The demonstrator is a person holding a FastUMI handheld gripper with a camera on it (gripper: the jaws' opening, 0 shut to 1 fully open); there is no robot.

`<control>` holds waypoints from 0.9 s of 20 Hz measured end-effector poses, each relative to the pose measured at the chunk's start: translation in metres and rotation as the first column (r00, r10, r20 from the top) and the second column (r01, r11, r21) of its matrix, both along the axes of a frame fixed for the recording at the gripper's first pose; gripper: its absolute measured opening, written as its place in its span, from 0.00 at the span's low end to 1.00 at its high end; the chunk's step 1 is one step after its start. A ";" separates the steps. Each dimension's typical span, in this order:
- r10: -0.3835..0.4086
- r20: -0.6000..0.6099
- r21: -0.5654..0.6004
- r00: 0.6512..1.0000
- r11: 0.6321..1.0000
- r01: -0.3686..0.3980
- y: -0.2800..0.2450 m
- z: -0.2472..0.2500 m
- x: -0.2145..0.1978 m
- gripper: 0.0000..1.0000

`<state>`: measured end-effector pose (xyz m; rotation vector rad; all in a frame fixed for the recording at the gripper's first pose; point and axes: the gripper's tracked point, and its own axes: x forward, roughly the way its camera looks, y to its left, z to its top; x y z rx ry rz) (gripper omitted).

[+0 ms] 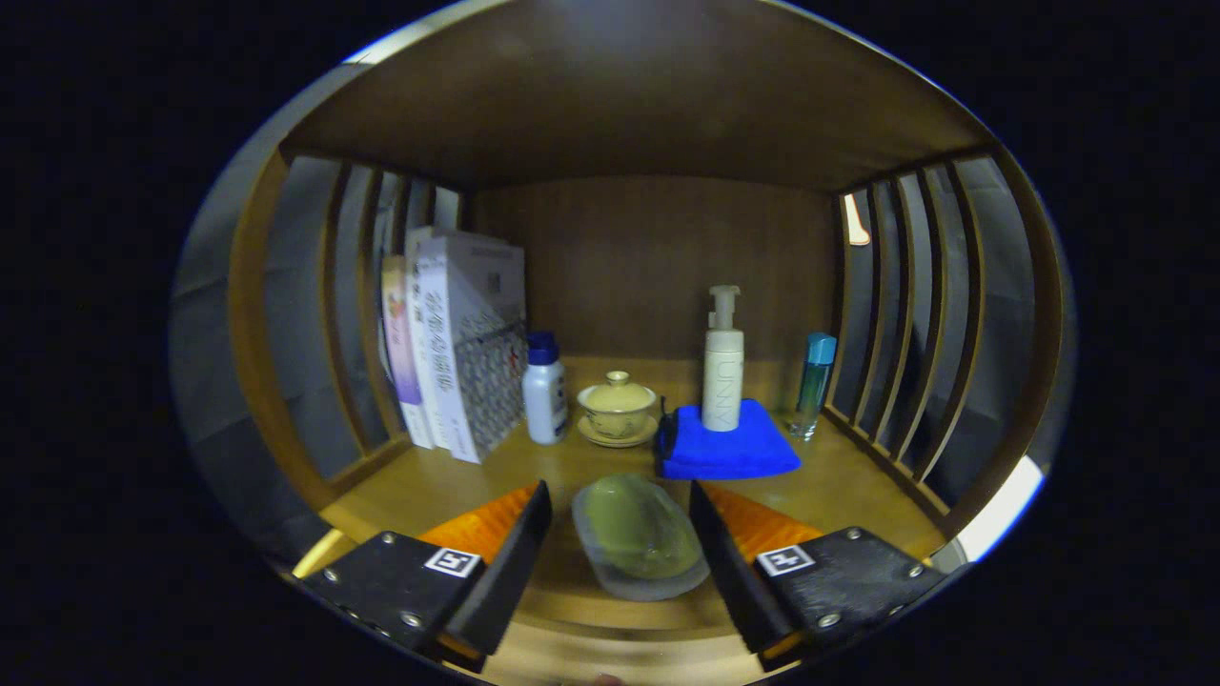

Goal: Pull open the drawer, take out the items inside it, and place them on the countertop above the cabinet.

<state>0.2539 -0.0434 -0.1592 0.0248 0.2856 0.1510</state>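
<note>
Straight ahead through the gripper view: tongs point(620, 538) spread apart, one finger on either side of a soap dish point(640, 538) without visibly touching it. Greenish oval soap bar lying in a pale, translucent tray, resting near the front edge of the wooden shelf point(848, 486). Cannot tell whether the fingers press on the tray's sides; a sliver of gap on each side suggests not.

Beyond the dish, toward the back of the shelf: a folded blue cloth point(729, 448) right of centre, with a white pump bottle point(722, 367) standing upright on its rear part. Just left of the cloth, a small lidded cup on a saucer point(618, 408), cream coloured. Left of that, a white bottle with a blue cap point(545, 391), upright. At the back left corner, a row of books point(457, 343) standing on end against the slatted side, the outermost ones partly hidden behind the nearest. Near the back right corner, a slim clear bottle with a teal cap point(815, 381), upright beside the right slats; its lower part hard to make out.

Dark wooden back panel, wooden ceiling above, vertical slats on both sides with grey showing between them. Dim lighting, corners in shadow.
</note>
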 end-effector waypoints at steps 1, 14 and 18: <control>-0.005 0.027 0.032 1.000 0.999 0.004 0.002 0.011 -0.013 0.95; -0.108 0.196 -0.024 0.975 0.993 0.115 -0.047 0.051 -0.227 0.94; -0.141 0.112 0.000 0.984 0.990 0.142 -0.059 0.000 -0.274 0.95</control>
